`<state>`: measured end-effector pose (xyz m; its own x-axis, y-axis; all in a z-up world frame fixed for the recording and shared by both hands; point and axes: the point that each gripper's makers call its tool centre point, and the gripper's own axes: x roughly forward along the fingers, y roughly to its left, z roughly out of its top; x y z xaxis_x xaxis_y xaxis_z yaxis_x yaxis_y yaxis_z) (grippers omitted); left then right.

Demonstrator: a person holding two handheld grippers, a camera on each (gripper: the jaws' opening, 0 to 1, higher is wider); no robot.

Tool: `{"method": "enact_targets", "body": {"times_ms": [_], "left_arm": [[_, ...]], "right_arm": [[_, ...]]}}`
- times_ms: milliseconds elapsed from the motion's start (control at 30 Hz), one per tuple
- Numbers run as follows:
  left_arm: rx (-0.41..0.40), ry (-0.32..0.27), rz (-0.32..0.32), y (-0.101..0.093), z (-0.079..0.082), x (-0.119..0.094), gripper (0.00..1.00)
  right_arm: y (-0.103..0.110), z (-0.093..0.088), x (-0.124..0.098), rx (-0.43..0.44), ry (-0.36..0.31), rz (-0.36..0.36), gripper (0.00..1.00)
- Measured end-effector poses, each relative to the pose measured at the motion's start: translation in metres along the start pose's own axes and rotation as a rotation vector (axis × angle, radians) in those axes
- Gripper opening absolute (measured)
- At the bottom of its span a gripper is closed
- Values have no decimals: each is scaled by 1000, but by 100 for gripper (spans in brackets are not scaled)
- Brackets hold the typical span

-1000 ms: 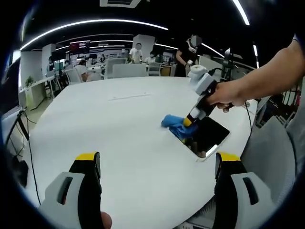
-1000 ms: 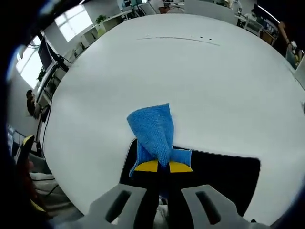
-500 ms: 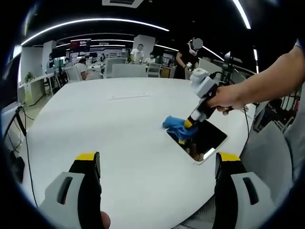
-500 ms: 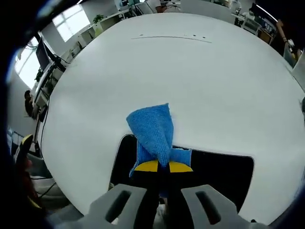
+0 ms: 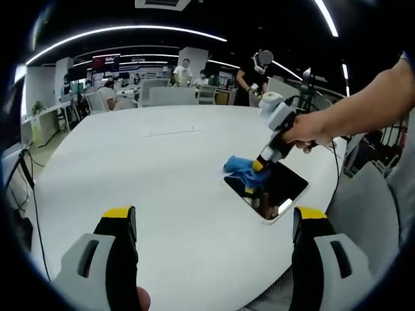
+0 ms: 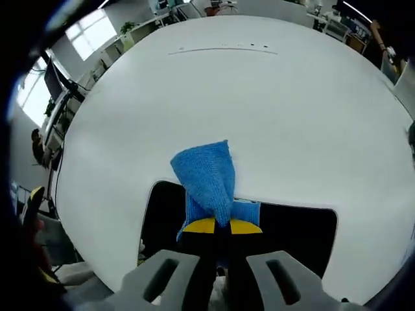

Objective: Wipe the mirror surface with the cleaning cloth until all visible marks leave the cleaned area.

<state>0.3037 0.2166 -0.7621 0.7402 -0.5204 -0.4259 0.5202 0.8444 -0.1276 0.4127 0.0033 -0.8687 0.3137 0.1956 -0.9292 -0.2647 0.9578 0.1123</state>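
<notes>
While the right hand-held gripper (image 6: 216, 226) clamps the blue cleaning cloth (image 6: 206, 178) on the mirror (image 6: 292, 227), wiping's mid-stroke; next: sweep across remaining glass. Left hand-held gripper (image 5: 214, 223) idle, jaws apart over the worktop (image 5: 130, 162).

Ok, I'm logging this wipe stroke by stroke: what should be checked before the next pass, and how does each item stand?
1. Right gripper shut on the blue cloth: ok.
2. Cloth over the mirror: ok, though its front part overhangs the far edge onto the white table.
3. Mirror lying flat on the table: ok.
4. Marks gone from the glass: cannot tell, the surface reads dark.
5. Left gripper open and away from the mirror: ok.
</notes>
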Motion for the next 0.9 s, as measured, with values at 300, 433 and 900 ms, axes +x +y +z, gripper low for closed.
{"method": "enact_targets", "body": {"times_ms": [300, 433, 900], "left_arm": [[9, 1, -3, -1, 1, 1, 99], [9, -2, -3, -3, 4, 2, 99], [34, 4, -16, -10, 1, 7, 99]], "right_arm": [[1, -5, 3, 24, -51, -15, 0], [4, -13, 0, 29, -44, -7, 0], [16, -37, -8, 16, -43, -5, 0]]}}
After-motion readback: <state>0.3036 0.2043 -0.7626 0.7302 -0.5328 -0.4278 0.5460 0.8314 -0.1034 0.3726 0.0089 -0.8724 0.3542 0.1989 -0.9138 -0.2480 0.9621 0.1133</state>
